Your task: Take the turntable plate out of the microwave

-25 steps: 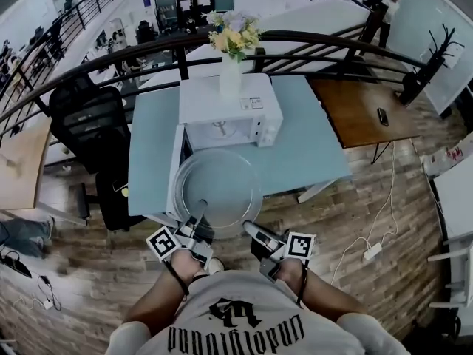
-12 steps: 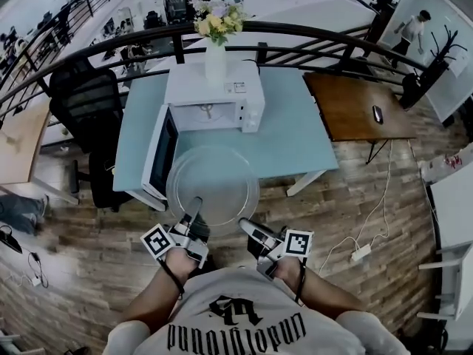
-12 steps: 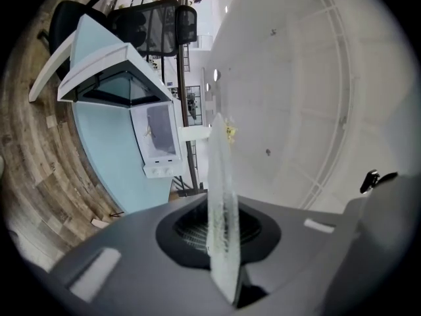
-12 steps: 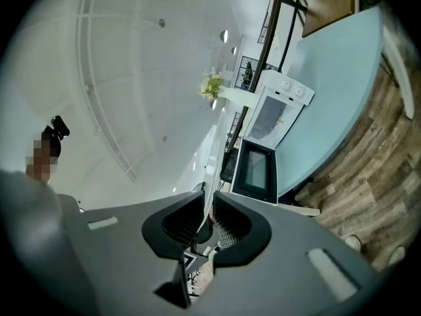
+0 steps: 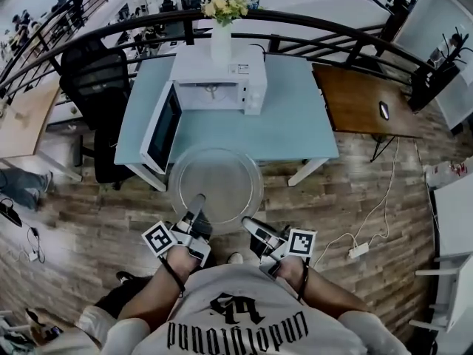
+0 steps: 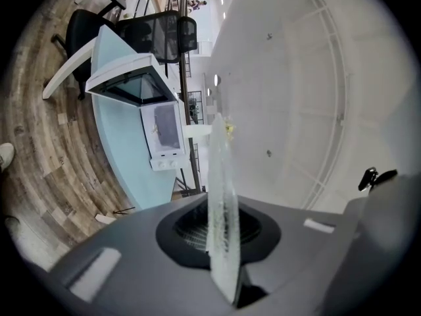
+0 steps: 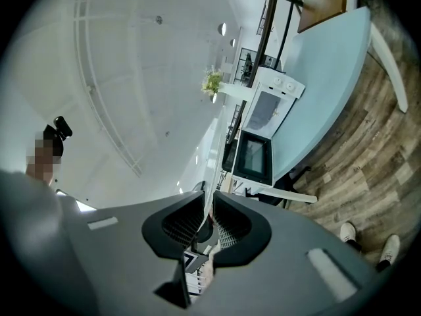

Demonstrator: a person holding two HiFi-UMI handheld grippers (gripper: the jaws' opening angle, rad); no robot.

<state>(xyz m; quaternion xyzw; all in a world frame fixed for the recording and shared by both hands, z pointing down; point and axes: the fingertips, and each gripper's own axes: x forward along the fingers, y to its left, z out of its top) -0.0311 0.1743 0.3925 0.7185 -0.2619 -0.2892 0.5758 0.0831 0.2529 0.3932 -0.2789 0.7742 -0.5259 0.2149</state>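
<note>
Left gripper [image 5: 195, 205]: jaws pressed onto the near-left rim of the turntable plate [image 5: 216, 187]; in the left gripper view the glass edge stood upright between the pads, pinched.
Right gripper [image 5: 248, 225]: jaws drawn close on the plate's near-right rim, with the thin glass edge running through the narrow gap between them.
Turntable plate: clear glass disc, held roughly level, reaching forward from both grippers; out of the microwave [image 5: 218, 80] and clear of it.
Microwave: white, well ahead of the grippers and beyond the plate's far rim, on the pale blue table [image 5: 295, 132].
Door [image 5: 164, 128]: swung open, ahead and to the left of the left gripper.
Cavity: open toward the grippers; its inside too small to make out.
Vase of flowers [image 5: 221, 39]: on top of the microwave.
Wooden floor [image 5: 355, 198]: below the plate and both grippers.
Black chair [image 5: 92, 80]: far ahead, left of the left gripper.
</note>
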